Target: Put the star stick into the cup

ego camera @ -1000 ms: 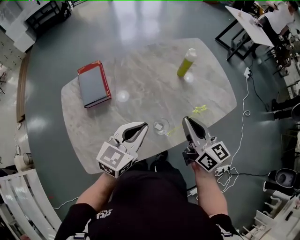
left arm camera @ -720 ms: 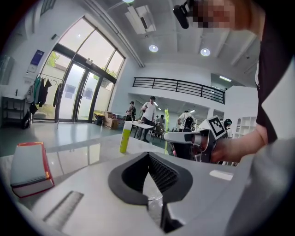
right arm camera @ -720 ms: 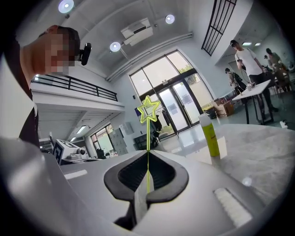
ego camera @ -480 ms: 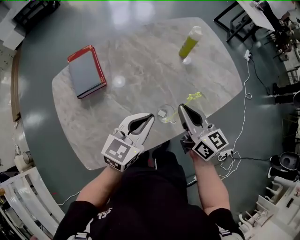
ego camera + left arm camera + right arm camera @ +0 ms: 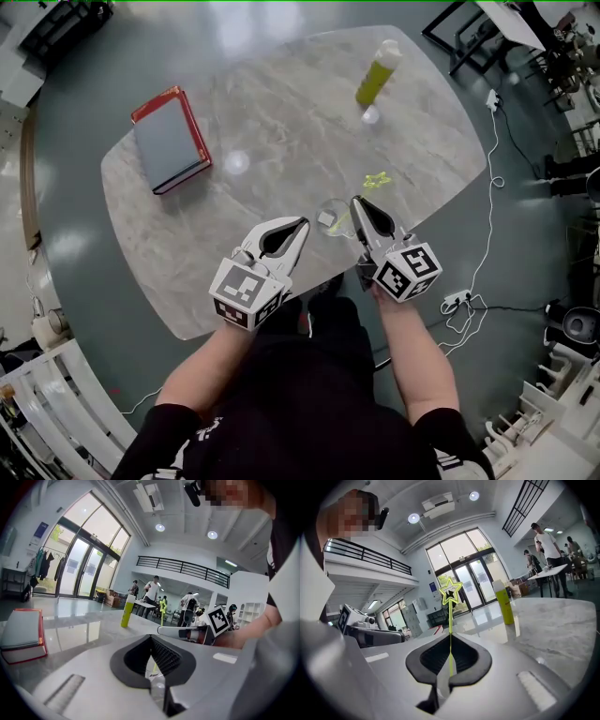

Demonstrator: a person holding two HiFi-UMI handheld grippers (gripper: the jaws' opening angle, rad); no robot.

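Grips the star stick [image 5: 450, 620] in the closed right gripper [image 5: 356, 202], long axis pointing straight ahead from the jaws, cup [image 5: 330, 218] just left of them.

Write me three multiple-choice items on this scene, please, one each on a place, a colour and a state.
1. Where on the table does the book lie?
A) the person's left side
B) the right edge
C) the centre

2. What colour is the star stick?
A) red
B) blue
C) yellow-green

3. How is the right gripper?
A) open and empty
B) shut on the star stick
C) open round the star stick

Answers:
1. A, the head view shows it far left.
2. C, star and stem are yellow-green.
3. B, the right gripper view shows the jaws together on the stem.
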